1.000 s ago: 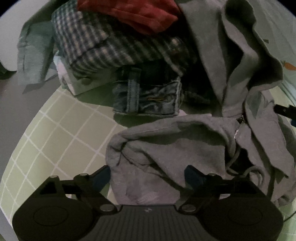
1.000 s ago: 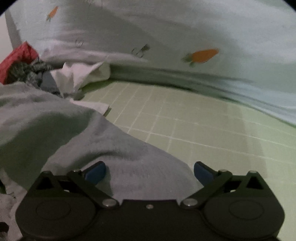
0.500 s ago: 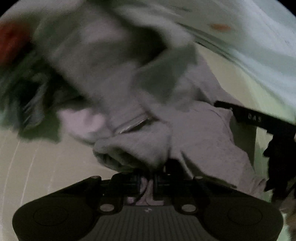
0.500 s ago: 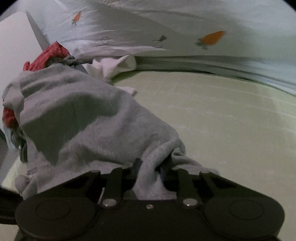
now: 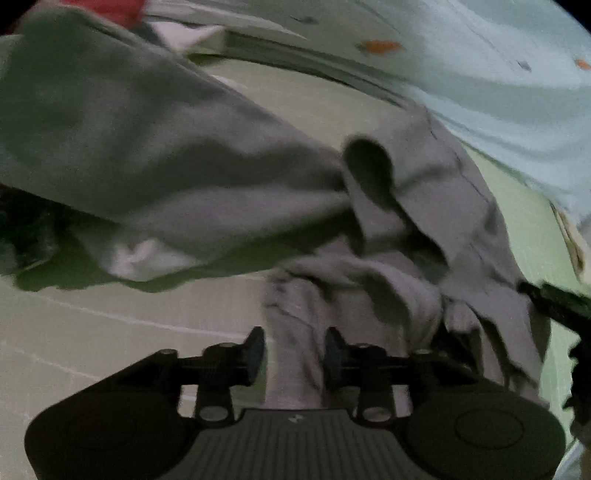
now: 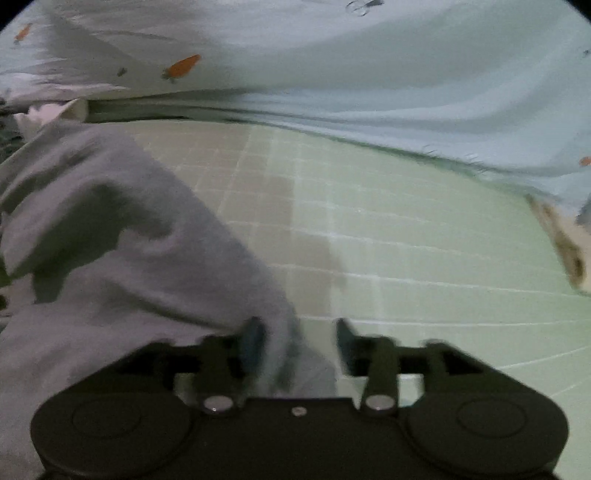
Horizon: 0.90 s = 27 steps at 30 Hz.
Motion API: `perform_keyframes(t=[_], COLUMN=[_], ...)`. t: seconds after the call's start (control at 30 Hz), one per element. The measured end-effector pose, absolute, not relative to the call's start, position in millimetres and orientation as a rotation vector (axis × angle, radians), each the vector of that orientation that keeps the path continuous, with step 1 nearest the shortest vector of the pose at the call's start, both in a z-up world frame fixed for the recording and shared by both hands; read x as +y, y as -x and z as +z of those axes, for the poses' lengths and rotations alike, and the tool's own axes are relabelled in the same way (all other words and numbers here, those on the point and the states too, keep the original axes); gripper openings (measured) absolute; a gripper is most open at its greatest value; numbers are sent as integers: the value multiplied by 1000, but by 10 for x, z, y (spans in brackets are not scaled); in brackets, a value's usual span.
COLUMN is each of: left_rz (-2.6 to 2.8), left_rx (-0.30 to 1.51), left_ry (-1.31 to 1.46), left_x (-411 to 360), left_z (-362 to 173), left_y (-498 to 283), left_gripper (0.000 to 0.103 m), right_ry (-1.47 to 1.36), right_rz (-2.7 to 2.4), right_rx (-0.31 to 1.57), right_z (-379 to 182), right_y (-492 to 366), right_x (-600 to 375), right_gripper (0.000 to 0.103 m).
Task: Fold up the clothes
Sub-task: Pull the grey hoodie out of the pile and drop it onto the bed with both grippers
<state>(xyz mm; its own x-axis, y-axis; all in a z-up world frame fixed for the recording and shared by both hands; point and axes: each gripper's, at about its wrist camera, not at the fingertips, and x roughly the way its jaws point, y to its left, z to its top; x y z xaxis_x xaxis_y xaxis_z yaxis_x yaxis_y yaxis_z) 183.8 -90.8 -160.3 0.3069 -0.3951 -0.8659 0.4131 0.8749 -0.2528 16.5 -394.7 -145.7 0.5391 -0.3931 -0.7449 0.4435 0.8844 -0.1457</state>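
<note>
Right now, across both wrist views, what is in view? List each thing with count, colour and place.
Grey garment: one, grey, bunched and draped across the sheet, running between both grippers.
Checked sheet: one, pale green with white grid lines, the surface under everything.
Printed cover: one, pale blue-white with small orange carrot shapes, heaped along the far edge.
Red cloth: one, red, top left of the left wrist view, mostly hidden.
White cloth: one, white, far left by the cover's edge.
Left hand-held gripper: black with blue pads, fingers closed on a fold of the grey garment.
Right hand-held gripper: black, blurred; fingers apart, the garment's edge lying between them.
</note>
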Motion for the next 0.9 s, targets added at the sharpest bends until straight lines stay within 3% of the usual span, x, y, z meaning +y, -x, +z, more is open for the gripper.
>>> perform_keyframes(t=[0.07, 0.13, 0.33, 0.43, 0.57, 0.77, 0.87, 0.9], left_rz=[-482, -433, -324, -312, -318, -317, -342, -356], left_rx=[1129, 1124, 1124, 1116, 1088, 1064, 1051, 1041], left_ry=[16, 49, 111, 105, 65, 37, 56, 44], left_x=[-774, -675, -590, -552, -565, -644, -762, -817], left_z=[-1574, -1554, -1500, -1424, -1305, -1164, -1078, -1038], left_y=[-1862, -1899, -1918, -1840, -1713, -1616, -1569, -1528], left_gripper=[49, 50, 53, 53, 56, 58, 57, 57], right_ry=[-92, -131, -104, -4, -18, -106, -114, -120], right_rz=[-476, -424, -123, -36, 2, 119, 153, 164], right_rx=[829, 785, 725, 794, 921, 939, 895, 874], right_z=[-1359, -1264, -1158, -1344, -1675, -1758, -1744, -1741], right_y=[-199, -266, -888, -1313, -1678, -1739, -1646, -1605], right_x=[-3921, -3888, -3555, -3402, -3506, -3662, -3671, -3675], right_gripper=[62, 84, 100, 103, 103, 103, 86, 68])
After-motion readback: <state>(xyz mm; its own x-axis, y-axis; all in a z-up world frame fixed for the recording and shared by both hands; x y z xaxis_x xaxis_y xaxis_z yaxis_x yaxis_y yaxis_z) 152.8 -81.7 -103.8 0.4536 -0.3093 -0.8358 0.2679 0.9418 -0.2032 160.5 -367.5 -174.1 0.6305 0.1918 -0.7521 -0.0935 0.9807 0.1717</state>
